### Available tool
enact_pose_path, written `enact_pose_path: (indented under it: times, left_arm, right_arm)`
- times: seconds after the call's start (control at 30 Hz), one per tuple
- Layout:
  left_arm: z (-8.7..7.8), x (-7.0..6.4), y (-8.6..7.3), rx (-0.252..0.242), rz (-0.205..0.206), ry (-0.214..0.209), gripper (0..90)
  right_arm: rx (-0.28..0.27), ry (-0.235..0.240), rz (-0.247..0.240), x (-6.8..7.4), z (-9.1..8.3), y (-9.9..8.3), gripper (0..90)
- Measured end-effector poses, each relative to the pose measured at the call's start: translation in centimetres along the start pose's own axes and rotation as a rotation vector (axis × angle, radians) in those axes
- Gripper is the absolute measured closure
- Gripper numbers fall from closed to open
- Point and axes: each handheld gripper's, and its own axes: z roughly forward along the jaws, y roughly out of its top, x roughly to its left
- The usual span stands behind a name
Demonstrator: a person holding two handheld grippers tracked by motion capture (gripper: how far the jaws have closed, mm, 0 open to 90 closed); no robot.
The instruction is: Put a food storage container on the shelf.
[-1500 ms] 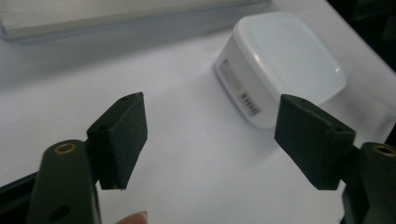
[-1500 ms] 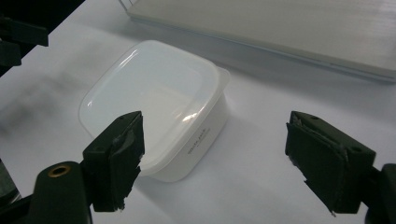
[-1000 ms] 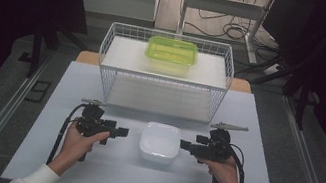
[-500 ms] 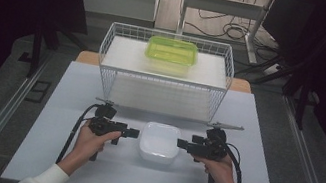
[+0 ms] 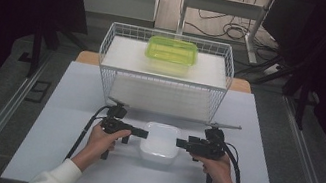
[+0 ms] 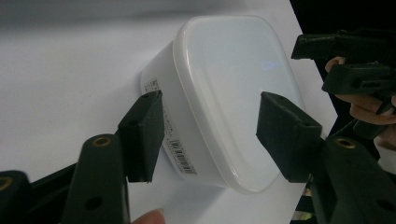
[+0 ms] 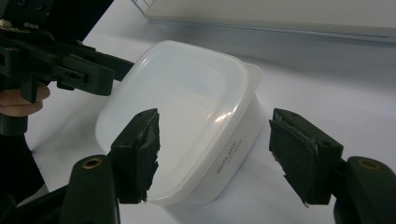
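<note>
White lidded container (image 5: 159,141), translucent, rounded corners; barcode label on side

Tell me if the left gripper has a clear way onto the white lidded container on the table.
Probably yes. The left gripper is open with its jaws either side of the white container, and nothing lies between them. The right gripper comes at the container's opposite side, so it should not block the way.

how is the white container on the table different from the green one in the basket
The white container is milky and sits on the table between both open grippers; the green container is see-through yellow-green and sits in the wire basket, away from them. Both are lidded, rounded rectangles.
</note>
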Motion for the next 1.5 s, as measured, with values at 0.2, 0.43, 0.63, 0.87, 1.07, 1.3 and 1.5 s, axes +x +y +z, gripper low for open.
enact_pose_path:
  times: [0.2,0.43,0.63,0.87,1.07,1.3,1.5]
  left_arm:
    - [0.2,0.7,0.2,0.017,0.006,0.001,46.8]
    - [0.3,0.8,0.1,0.034,0.003,-0.009,50.5]
    - [0.3,0.8,0.0,0.031,0.006,-0.023,54.8]
    - [0.3,0.5,-0.1,0.032,0.006,-0.03,61.7]
    - [0.3,0.5,-0.2,0.004,-0.024,-0.035,64.2]
    - [0.1,0.6,-0.5,-0.005,-0.035,-0.042,66.8]
    - [-0.4,0.2,-0.9,-0.019,-0.018,-0.036,69.8]
  right_arm:
    - [-0.01,0.025,0.014,-0.2,0.4,0.0,34.9]
    - [0.018,0.046,0.046,-0.5,1.2,-0.3,37.9]
    - [0.036,0.063,0.1,-0.9,1.8,-0.3,41.4]
    - [0.062,0.097,0.182,-1.4,2.3,-0.6,50.2]
    - [0.061,0.121,0.237,-1.8,2.2,-0.7,56.8]
    - [0.046,0.118,0.266,-1.7,1.7,-0.7,65.8]
    - [0.041,0.124,0.256,-1.5,1.3,-0.8,69.0]
